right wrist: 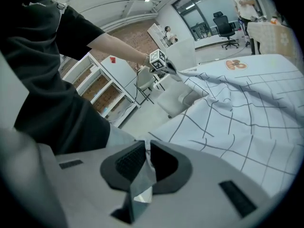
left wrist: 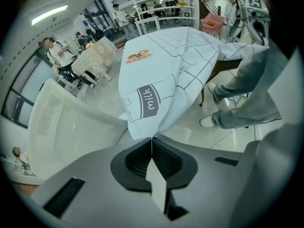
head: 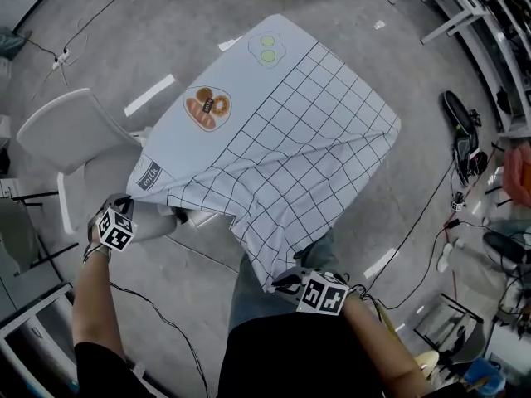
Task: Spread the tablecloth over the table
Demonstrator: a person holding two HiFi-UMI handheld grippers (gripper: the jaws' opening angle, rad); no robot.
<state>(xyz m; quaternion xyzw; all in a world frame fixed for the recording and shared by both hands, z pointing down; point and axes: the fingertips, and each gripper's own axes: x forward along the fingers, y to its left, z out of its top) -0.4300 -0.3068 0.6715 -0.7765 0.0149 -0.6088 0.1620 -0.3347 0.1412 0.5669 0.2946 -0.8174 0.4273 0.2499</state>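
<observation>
The tablecloth (head: 282, 131) is draped across the bench, and the bench top is hidden beneath it. The far half lies fairly flat, showing a bread print (head: 207, 108) and a green print (head: 267, 48). The gridded near half is rumpled and sags off the edge toward the person. The near-left corner, the one with the "milk" label (head: 148, 175), runs straight into the left tool (head: 130, 201). In the left gripper view its jaws are pressed together on a thin fold of that pale cloth, which fans out from the tips up to the bench. Over on the other side, the gridded near corner hangs down to the right tool (head: 279, 282), low and close to the person's trouser leg (head: 274, 284). The right gripper view shows those jaws clamped on a bunched bit of checked cloth. So both near corners are pinched, with the near edge sagging in creases between them. A white chair (head: 75, 139) stands just beside the left tool, and cables (head: 419, 222) trail over the grey floor (head: 166, 23).
</observation>
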